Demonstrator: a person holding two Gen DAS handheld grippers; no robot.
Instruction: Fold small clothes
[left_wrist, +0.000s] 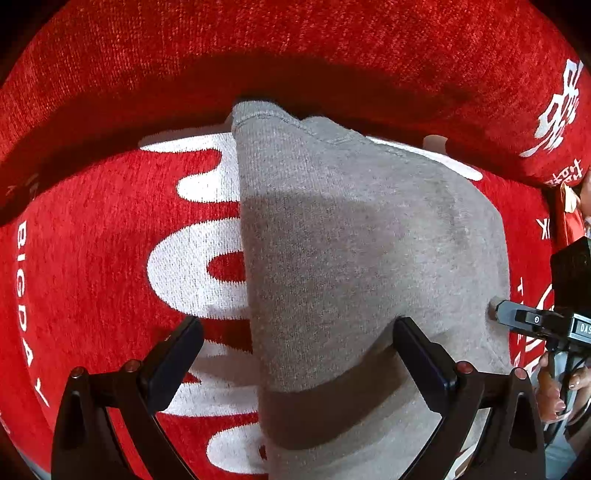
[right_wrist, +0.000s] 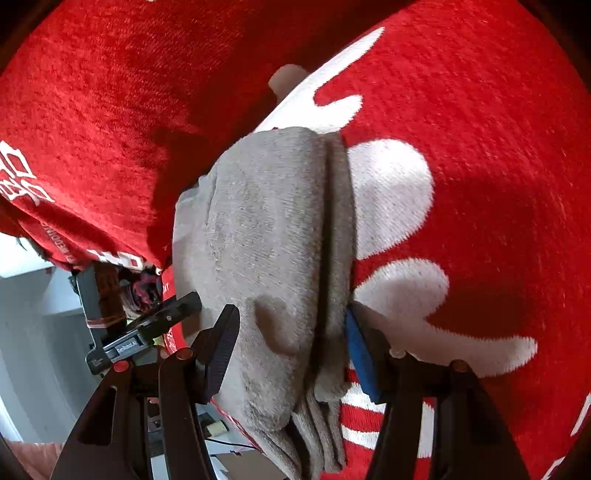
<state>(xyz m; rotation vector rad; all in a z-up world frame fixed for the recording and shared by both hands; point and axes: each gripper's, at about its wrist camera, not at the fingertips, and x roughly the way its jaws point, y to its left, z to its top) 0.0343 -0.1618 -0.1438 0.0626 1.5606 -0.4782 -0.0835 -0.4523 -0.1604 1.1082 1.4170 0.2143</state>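
Observation:
A small grey knit garment lies folded on a red cover with white lettering. My left gripper is open; its fingers straddle the garment's left folded edge, just above the cloth. My right gripper has the garment's thick folded edge between its fingers, with several layers bunched there. In the left wrist view the right gripper's fingertip meets the garment's right edge. In the right wrist view the left gripper shows at the garment's far side.
A red cushion or backrest rises behind the garment. The red cover spreads to the right. The cover's edge and a pale floor lie at lower left of the right wrist view. A hand holds the right gripper.

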